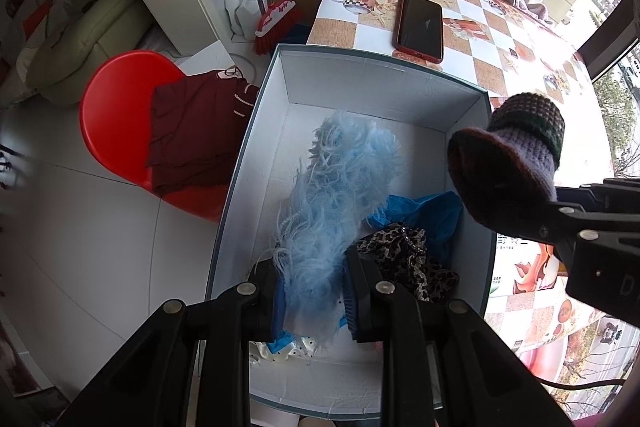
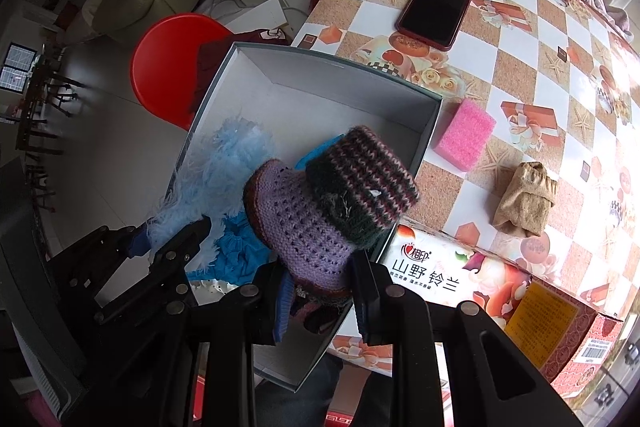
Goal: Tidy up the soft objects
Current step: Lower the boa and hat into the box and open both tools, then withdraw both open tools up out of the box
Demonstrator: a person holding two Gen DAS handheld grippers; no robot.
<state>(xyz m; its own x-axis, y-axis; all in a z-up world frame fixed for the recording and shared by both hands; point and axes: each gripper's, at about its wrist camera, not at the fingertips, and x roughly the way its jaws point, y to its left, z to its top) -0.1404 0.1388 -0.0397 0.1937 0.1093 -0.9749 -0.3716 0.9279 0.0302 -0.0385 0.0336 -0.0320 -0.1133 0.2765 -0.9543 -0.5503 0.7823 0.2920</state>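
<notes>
Left wrist view: two soft items are held over the open box (image 1: 384,75).

A fluffy blue piece (image 1: 336,203) is clamped between the fingers of the left gripper (image 1: 310,301) inside the box, beside a leopard-print cloth (image 1: 404,255). A knitted purple bootie (image 2: 320,211) is pinched by the right gripper (image 2: 320,301) above the box's near right wall. A pink sponge (image 2: 464,135), a beige folded cloth (image 2: 524,199) and a phone (image 2: 436,7) are seen on the tablecloth beyond the box.
</notes>
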